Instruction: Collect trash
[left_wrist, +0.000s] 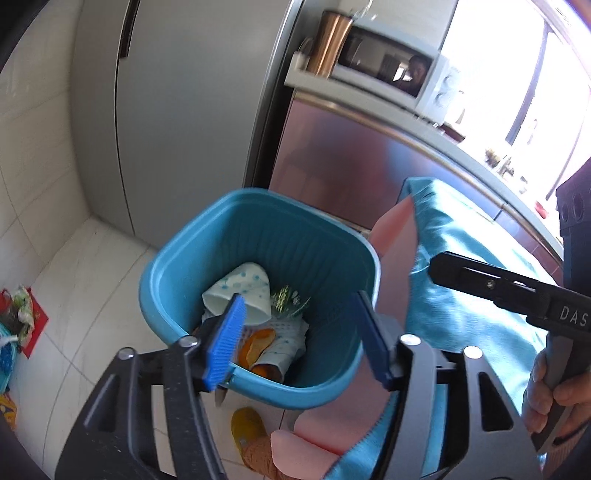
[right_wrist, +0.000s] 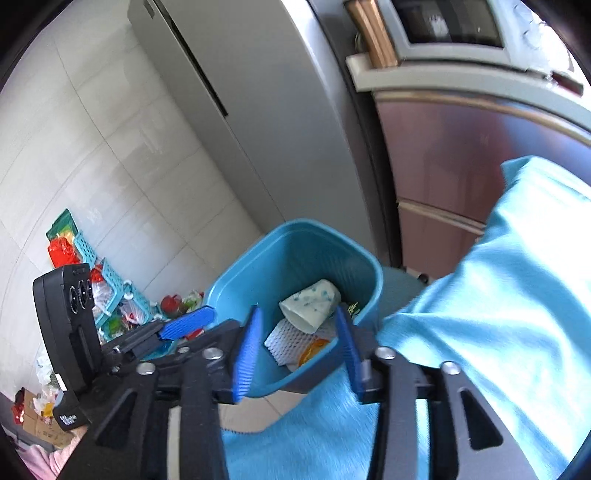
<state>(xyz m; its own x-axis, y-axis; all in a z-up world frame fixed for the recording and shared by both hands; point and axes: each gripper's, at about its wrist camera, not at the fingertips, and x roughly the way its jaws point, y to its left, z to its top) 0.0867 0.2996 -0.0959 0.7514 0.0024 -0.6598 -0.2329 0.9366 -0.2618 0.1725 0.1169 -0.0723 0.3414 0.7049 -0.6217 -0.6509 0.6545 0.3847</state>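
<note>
Trash (left_wrist: 255, 317) fills blue bin (left_wrist: 177, 258) on tiled floor (left_wrist: 85, 280); both jaws spread, empty.

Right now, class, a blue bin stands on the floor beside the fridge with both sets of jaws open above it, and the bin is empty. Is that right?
One thing is wrong: the bin is not empty. The left wrist view shows a paper cup, foam netting and orange scraps inside. The rest stands: it sits beside the fridge, and the left gripper and right gripper both have open jaws.

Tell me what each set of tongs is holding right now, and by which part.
Nothing. The left tongs and right tongs both stand open and empty above the blue bin, where a paper cup lies.
</note>
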